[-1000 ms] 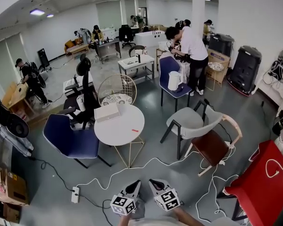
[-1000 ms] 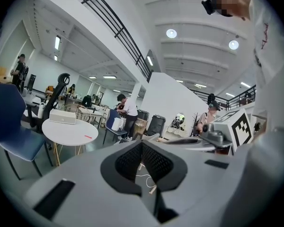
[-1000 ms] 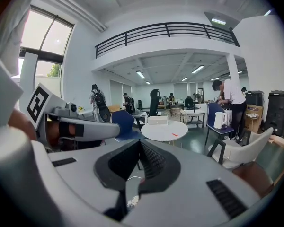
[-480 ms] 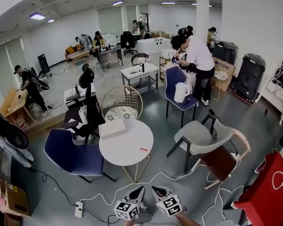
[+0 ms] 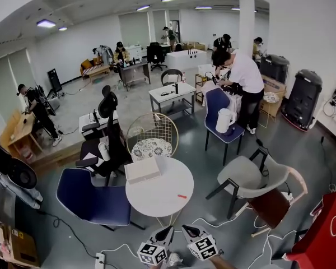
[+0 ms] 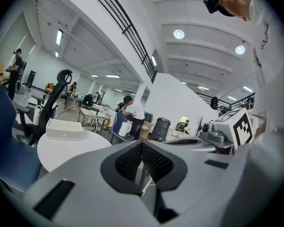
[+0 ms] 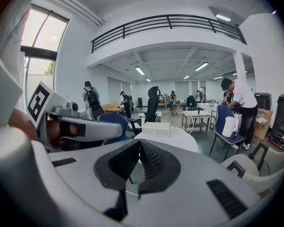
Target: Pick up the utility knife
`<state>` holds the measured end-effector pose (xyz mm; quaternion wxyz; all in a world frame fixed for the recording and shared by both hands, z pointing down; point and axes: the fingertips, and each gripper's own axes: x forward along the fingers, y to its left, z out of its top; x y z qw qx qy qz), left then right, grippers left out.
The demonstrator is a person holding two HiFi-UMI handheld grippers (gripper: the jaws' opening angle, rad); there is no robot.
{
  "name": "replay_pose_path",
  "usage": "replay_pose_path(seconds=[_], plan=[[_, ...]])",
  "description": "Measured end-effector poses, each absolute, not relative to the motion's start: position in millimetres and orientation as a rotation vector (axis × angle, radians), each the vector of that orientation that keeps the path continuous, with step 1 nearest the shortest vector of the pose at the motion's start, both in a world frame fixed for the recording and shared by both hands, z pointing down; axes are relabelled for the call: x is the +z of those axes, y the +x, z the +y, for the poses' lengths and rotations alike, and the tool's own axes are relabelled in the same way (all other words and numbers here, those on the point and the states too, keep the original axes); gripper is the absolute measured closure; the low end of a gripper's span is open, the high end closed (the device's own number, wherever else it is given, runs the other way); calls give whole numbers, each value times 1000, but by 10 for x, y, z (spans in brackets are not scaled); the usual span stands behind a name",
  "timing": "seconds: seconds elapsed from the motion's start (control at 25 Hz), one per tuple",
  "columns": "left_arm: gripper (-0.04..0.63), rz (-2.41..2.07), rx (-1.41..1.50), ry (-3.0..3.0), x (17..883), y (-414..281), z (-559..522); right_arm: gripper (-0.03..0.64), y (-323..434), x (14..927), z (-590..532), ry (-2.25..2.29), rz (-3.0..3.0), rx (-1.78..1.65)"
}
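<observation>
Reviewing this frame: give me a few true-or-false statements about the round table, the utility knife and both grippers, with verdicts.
1. The utility knife lies on the round white table. True.
2. The right gripper is closed on the knife. False: its jaws are together with nothing between them, and it is short of the table.
3. A white box sits on the same table as the knife. True.
4. The left gripper has its jaws wide apart. False: they are together and empty.
5. The knife rests on top of the white box. False: it lies on the bare tabletop, apart from the box and towards the opposite edge.
</observation>
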<state>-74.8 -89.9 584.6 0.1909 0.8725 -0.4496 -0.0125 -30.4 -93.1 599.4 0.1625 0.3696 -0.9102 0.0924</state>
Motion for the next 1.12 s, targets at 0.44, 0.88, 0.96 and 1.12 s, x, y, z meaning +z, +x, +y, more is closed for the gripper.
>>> replay_pose_path(seconds=[0.44,0.88,0.96,1.12], plan=[[583,-1192,-42,2475,5860,-1067,-1515,600,-691,6071,-1494,1075,-2550,267],[583,-1160,-45,2473,5939,-1289,-1708,600,-860,6159,-1641,1101,-2514,288],[583,-1158,-45,2470,5969,-1308,-1706,600,-868,6190,-1642,1106,-2509,289],[583,-1158,-37,2455,5994,-1345,-1663,600,-893,6169,-1622,1107,-2508,296]])
